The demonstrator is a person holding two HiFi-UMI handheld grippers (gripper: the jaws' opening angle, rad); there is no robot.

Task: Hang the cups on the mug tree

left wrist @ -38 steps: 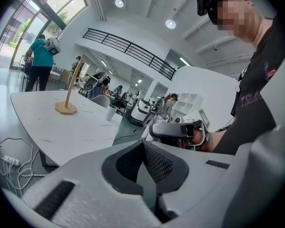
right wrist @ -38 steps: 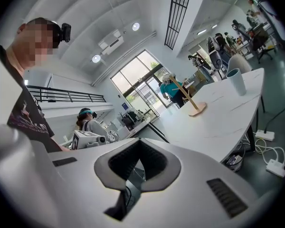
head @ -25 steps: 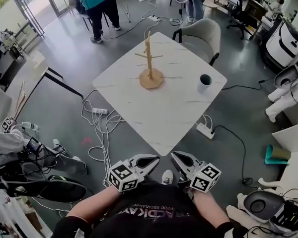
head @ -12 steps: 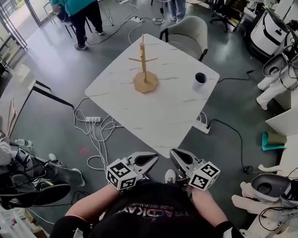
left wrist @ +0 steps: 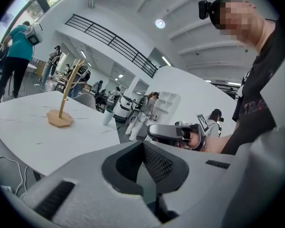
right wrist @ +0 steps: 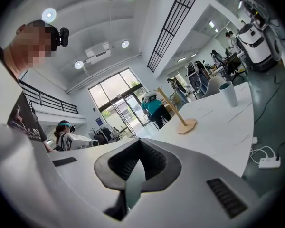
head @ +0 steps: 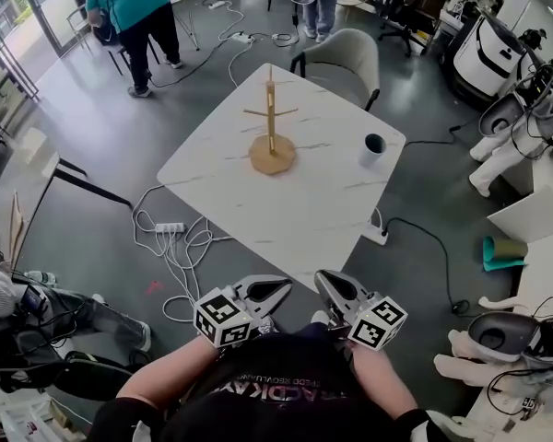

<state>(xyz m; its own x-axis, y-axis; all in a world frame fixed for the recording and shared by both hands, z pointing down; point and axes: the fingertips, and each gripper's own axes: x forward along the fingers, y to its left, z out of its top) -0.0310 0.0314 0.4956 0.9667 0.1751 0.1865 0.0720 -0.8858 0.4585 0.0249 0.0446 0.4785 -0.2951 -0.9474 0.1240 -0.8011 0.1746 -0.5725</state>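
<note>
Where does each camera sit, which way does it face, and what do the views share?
Head view: on the person's head, looking steeply down at the table; forearms, left claw and right claw show.
Left gripper view: rides the left claw, looking level across the table; the person's torso and right claw show.
Right gripper view: rides the right claw, looking across the table; the torso shows.
Shared: all three show the mug tree and cup.
</note>
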